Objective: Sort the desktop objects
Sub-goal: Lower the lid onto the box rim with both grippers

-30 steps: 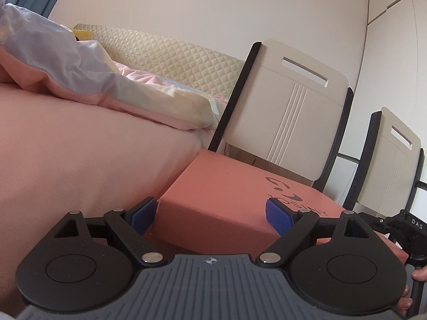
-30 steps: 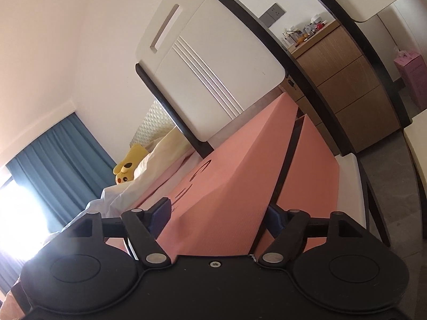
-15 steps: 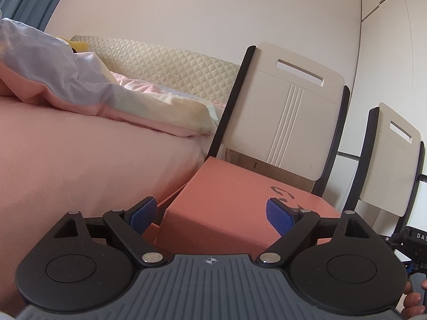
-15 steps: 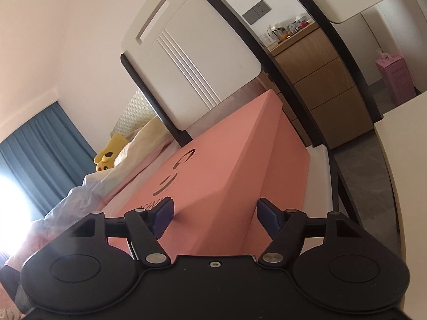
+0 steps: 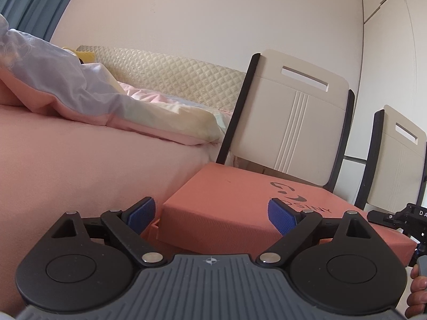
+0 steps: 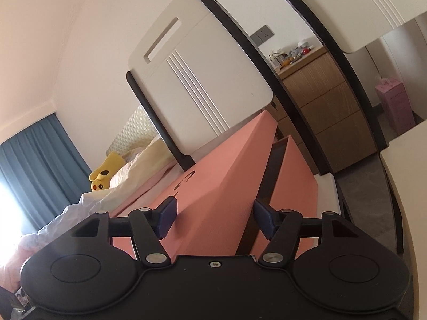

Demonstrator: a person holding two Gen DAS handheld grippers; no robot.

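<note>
- Box lid (image 5: pixel 240 200), salmon pink with dark lettering, sits on a chair seat beside the bed (image 5: pixel 80 160); its base (image 6: pixel 293 186) shows as a separate slab under and beside it in the right wrist view, so the lid looks raised at one end.
- Left gripper (image 5: pixel 210 214) faces the lid's near corner, jaws wide apart and touching nothing I can see.
- Right gripper (image 6: pixel 213 217) has its jaws apart too, straddling the lid's long edge; contact cannot be told.
- Step, as I judge it: handling the lid with both grippers.
- Next move likely calls for pinching the edge evenly; uneven grip could skew it against the chair back (image 5: pixel 291 122).
</note>
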